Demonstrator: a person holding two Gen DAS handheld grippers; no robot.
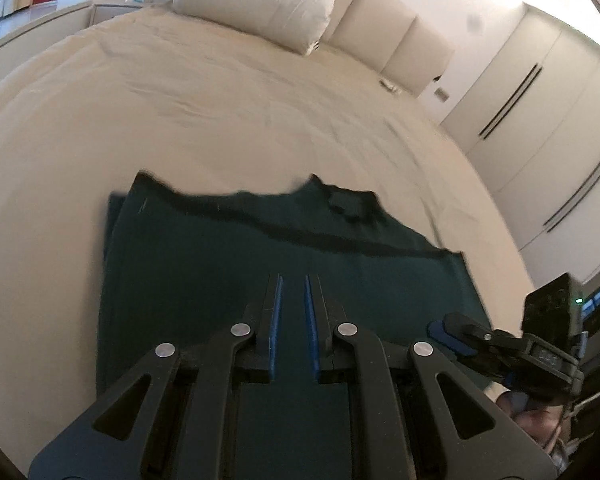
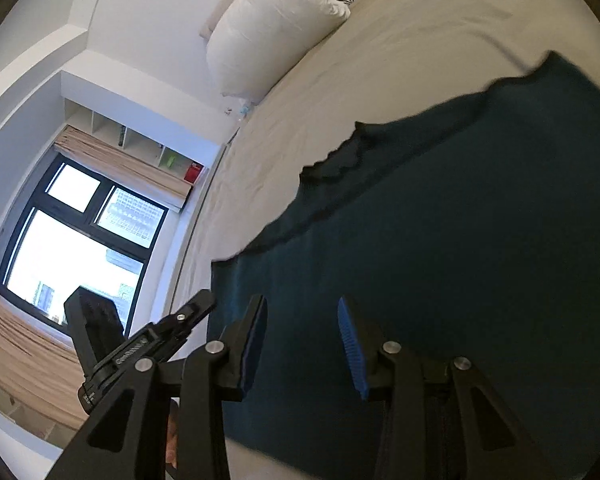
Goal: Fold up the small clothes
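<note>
A dark green garment (image 1: 236,264) lies flat on the bed (image 1: 220,112); left hand-held gripper (image 1: 293,280) narrowly parted, right hand-held gripper (image 2: 302,304) wide apart, both holding nothing; bare sheet beyond the far edge.

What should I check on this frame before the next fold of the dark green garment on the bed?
1. Garment lying on the bed: ok.
2. Garment fully flat: not ok, far edge looks rumpled.
3. Left gripper free of cloth: ok, narrow gap, nothing between the fingers.
4. Right gripper open: ok, wide gap over the garment.
5. Grippers apart from each other: ok, right gripper sits by the garment's right edge.
6. Fingers touching the cloth: cannot tell.
</note>
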